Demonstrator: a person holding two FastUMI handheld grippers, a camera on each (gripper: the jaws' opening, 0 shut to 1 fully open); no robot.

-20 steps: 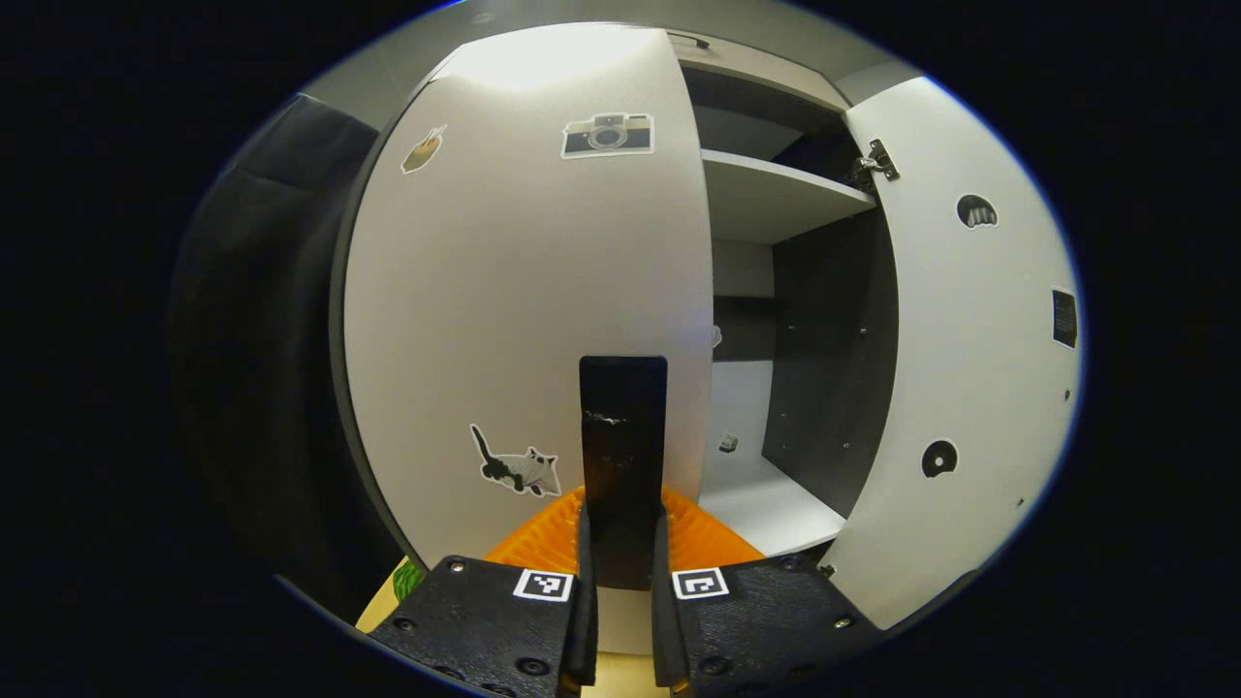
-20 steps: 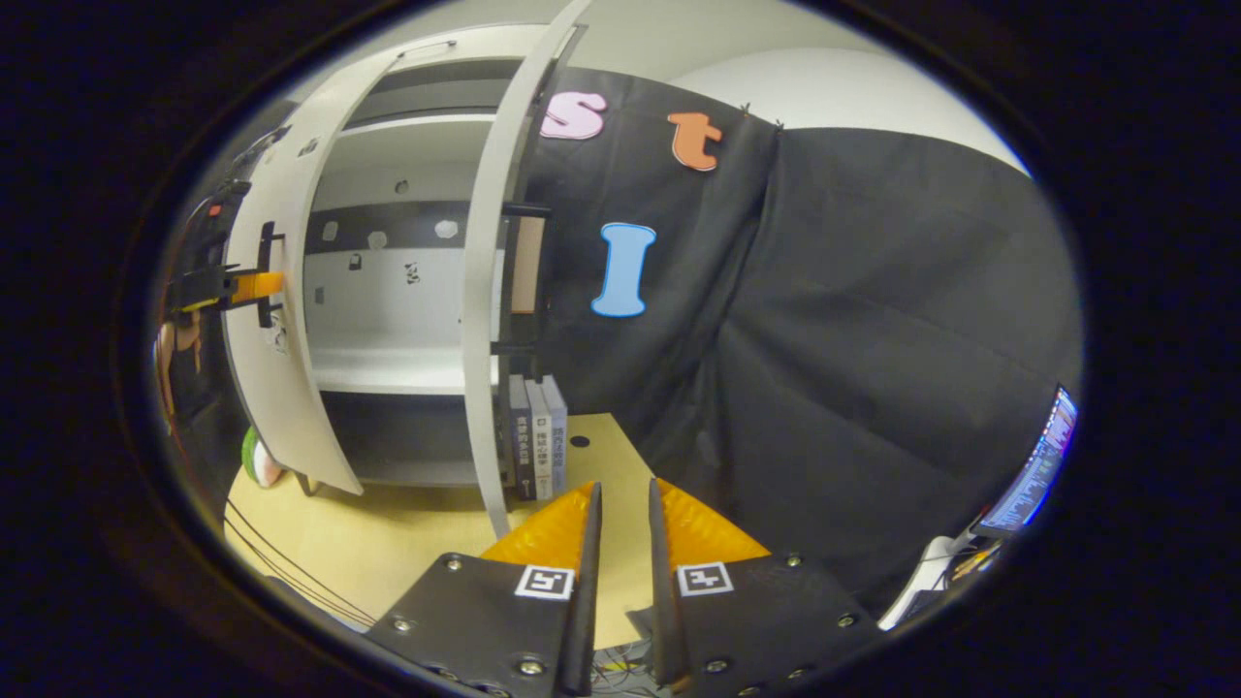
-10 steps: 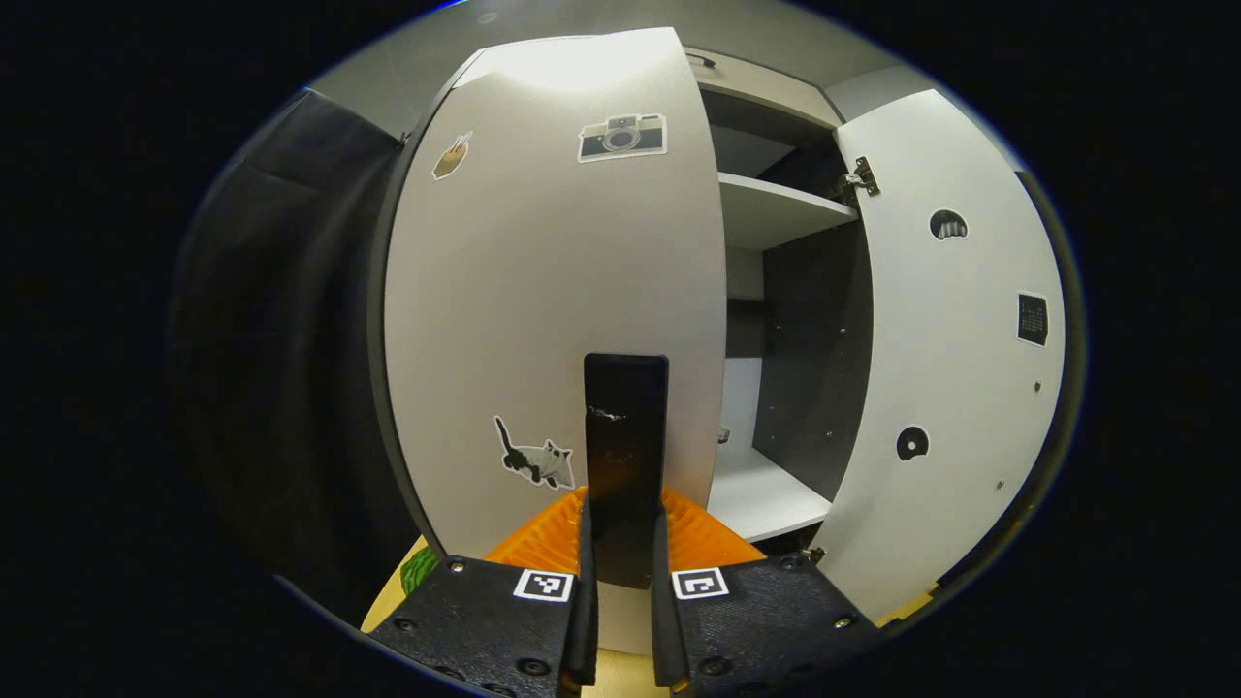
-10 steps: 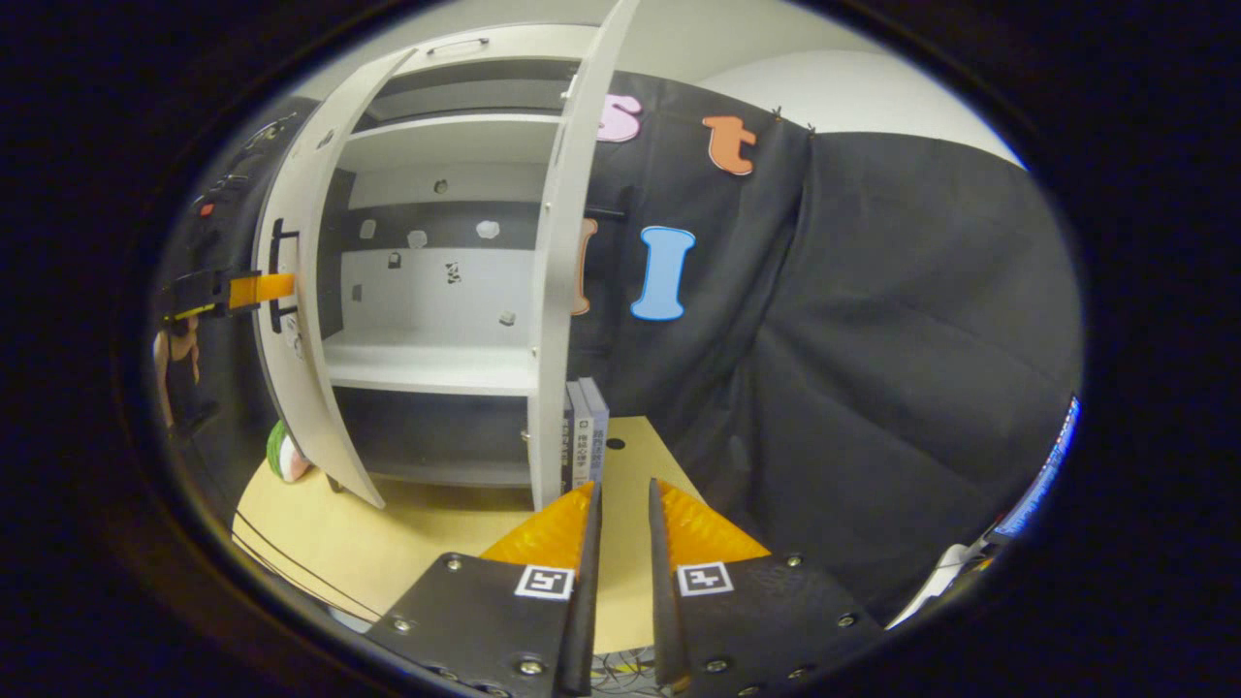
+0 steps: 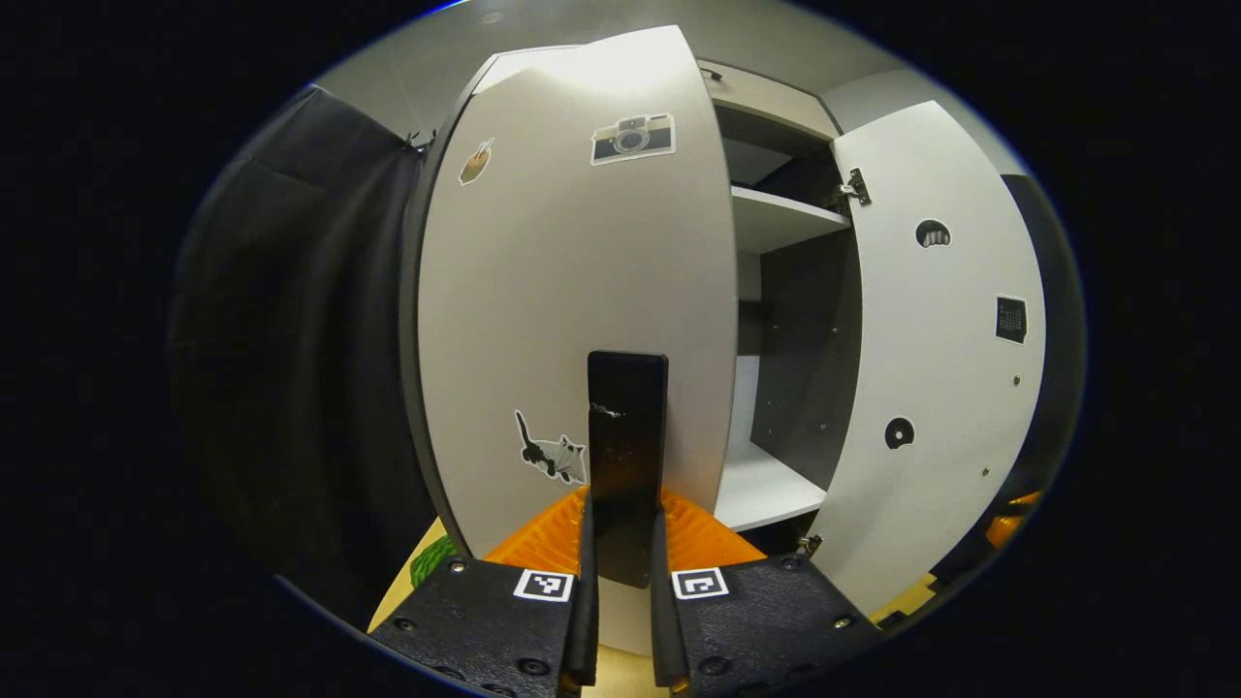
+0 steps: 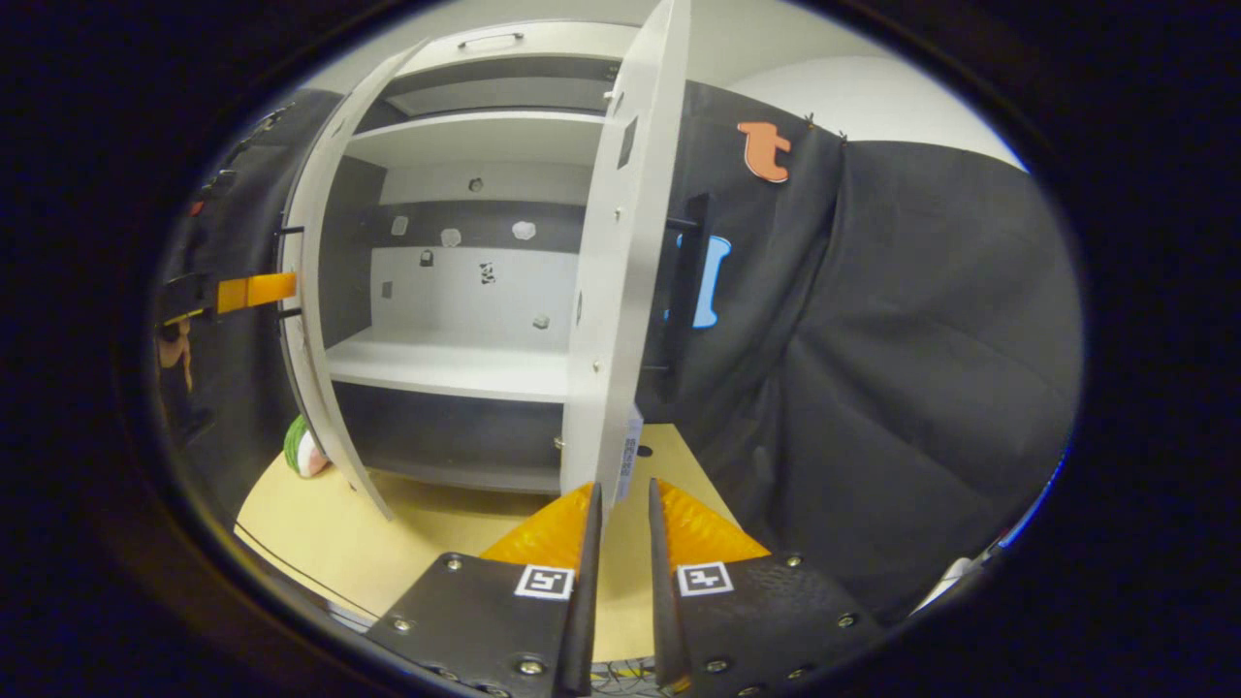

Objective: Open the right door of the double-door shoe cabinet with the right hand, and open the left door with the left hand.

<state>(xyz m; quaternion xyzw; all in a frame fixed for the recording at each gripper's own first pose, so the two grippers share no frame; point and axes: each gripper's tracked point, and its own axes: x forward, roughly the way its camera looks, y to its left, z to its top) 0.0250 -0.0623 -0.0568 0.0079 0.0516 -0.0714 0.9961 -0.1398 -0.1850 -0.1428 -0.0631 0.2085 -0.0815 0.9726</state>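
The white left door [image 5: 562,291], with stickers on its front, stands partly swung out. Its black upright handle [image 5: 627,427] sits between my left gripper's [image 5: 625,504] fingers, which are shut on it. The right door [image 5: 931,368] hangs wide open with its inner face and hinge showing. In the right gripper view the cabinet's inside shelf [image 6: 446,364] lies bare between the left door [image 6: 315,291] and the edge-on right door [image 6: 620,291], whose black handle [image 6: 690,291] faces the cloth wall. The left gripper [image 6: 257,289] holds on at far left. My right gripper [image 6: 620,499] is narrowly open, holding nothing, just below the right door's bottom corner.
The cabinet stands on a light wooden table [image 6: 320,523]. A watermelon-patterned ball [image 6: 302,451] lies by the left door's foot, also [image 5: 431,560]. A book [image 6: 631,454] peeks from behind the right door. Black cloth [image 6: 873,388] closes off the right side. A hand [image 6: 175,349] holds the left gripper.
The left door has swung further out with my left gripper on its handle. The right gripper's view has turned towards the cabinet, so the right door now sits edge-on just ahead of its fingertips.
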